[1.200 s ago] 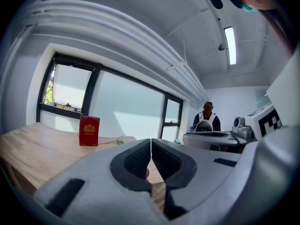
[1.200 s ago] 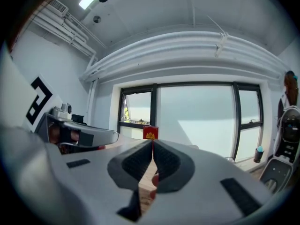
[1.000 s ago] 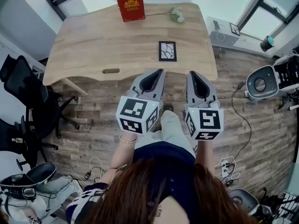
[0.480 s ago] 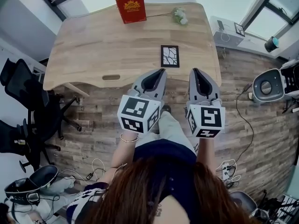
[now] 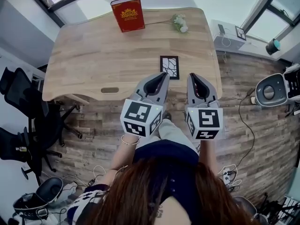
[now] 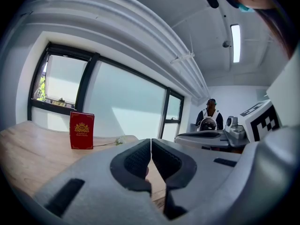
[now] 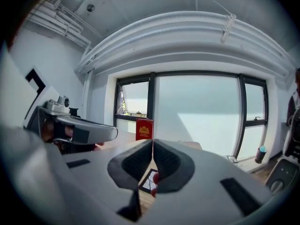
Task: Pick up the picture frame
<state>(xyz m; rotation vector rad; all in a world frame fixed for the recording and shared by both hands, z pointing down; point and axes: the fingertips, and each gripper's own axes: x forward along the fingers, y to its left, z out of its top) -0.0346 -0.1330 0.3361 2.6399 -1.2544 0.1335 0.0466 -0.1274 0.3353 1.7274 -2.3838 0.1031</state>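
Left tool (image 5: 161,75) is closed, jaws pressed together with nothing between them. Right tool (image 5: 193,76) is the same: jaws together, empty. Both are held side by side at the near edge of the counter (image 5: 89,55), tips pointing across it. The picture frame (image 5: 169,67) lies flat on the counter near that edge, just ahead of the tool tips and between them; neither tool grips it. A red book (image 5: 127,14) stands upright at the far edge, and a flower (image 5: 178,22) lies to its right, apart from it.
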